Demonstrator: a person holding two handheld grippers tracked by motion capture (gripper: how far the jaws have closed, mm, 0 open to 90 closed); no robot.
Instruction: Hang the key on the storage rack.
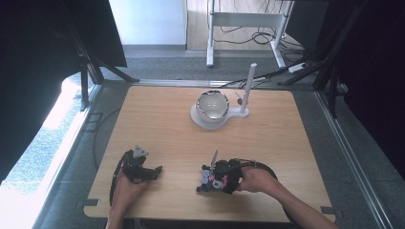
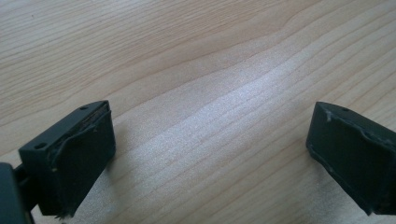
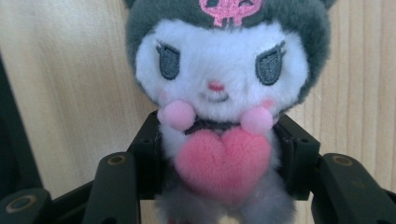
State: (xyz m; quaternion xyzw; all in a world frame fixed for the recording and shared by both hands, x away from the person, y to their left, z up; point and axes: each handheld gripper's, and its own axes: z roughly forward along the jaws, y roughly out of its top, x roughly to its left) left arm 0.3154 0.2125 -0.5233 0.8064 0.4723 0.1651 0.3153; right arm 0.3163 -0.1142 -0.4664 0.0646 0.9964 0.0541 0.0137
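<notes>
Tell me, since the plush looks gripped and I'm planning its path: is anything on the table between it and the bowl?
Nothing visible. The right gripper has its jaws closed on the plush, and only bare table lies between it and the bowl.

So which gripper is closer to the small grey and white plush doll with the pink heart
Right. The right gripper is clamped on the plush doll's body at the table's near edge. The left gripper rests open, well off to the doll's left.
</notes>
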